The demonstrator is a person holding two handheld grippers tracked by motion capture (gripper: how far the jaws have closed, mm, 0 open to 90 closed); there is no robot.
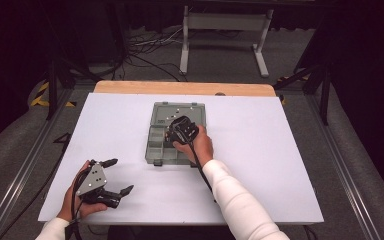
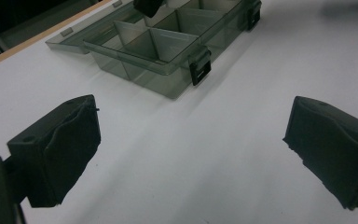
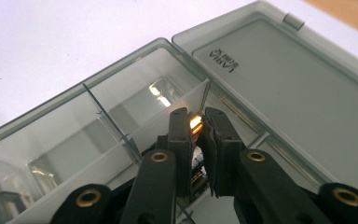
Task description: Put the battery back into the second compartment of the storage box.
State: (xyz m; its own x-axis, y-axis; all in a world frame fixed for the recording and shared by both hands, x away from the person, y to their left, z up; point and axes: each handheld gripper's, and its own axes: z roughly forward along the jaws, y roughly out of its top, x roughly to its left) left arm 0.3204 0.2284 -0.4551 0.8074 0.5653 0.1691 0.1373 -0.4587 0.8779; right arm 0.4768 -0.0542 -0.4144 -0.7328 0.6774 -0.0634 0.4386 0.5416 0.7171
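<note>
A grey see-through compartment box (image 1: 156, 142) lies with its lid (image 1: 180, 110) folded back in the middle of the white table. My right gripper (image 1: 174, 135) reaches down into a compartment near the hinge. In the right gripper view its jaws (image 3: 196, 119) are pressed close on a small shiny orange-lit piece (image 3: 195, 123), just over a divider of the box (image 3: 51, 130); the lid (image 3: 284, 93) lies flat beyond. My left gripper (image 1: 122, 175) rests at the table's front left, open, with nothing between its pads (image 2: 70, 144). The box (image 2: 168, 44) lies ahead of it, apart.
The white table top (image 1: 260, 150) ends in a wooden strip (image 1: 180, 88) at the far side. Two black latches (image 2: 200, 65) stick out from the box's front wall. A white metal stand (image 1: 225, 22) and cables lie on the floor behind.
</note>
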